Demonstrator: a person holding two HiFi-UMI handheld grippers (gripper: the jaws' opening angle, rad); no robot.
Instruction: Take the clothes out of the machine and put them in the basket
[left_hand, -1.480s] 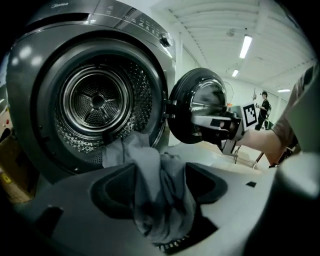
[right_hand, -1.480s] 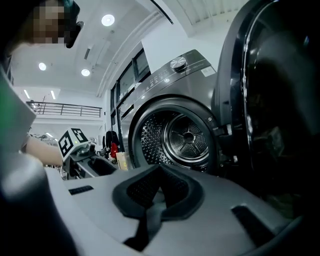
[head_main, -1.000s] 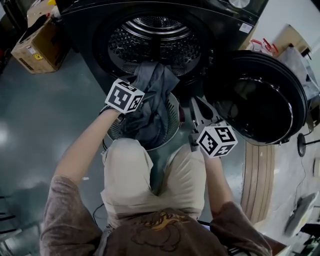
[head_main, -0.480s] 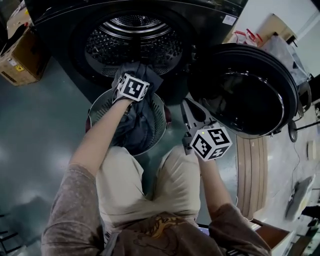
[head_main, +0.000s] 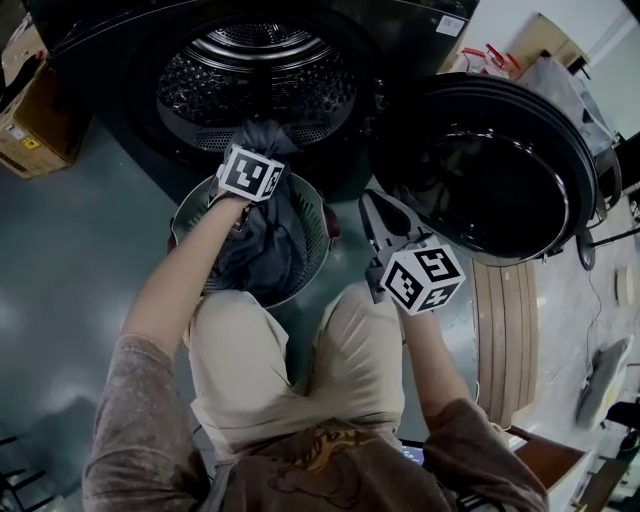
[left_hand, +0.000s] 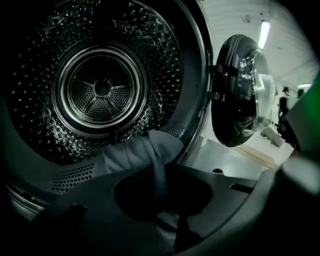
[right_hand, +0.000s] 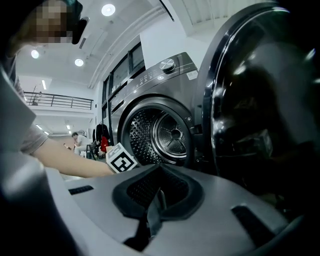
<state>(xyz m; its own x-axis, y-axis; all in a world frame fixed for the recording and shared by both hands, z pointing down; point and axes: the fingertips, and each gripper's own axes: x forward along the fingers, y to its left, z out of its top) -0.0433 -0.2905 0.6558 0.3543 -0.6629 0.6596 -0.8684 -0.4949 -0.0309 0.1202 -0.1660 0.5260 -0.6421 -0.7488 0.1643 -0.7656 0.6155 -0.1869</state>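
We note the left hand-held gripper (left_hand: 165, 210), wide a second ago, is closing on the grey garment (left_hand: 140, 152) draped from the drum (left_hand: 100, 90) lip into the basket (head_main: 318, 215), ready for pulling clear; the right hand-held gripper (right_hand: 154, 212) stays closed and empty.

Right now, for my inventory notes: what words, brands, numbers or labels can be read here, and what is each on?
Nothing reads clearly.
Yellow label on the cardboard box: too small.
White sticker on the machine: blurred.
Control panel print: too small.
Marker cubes: square patterns only, no words.
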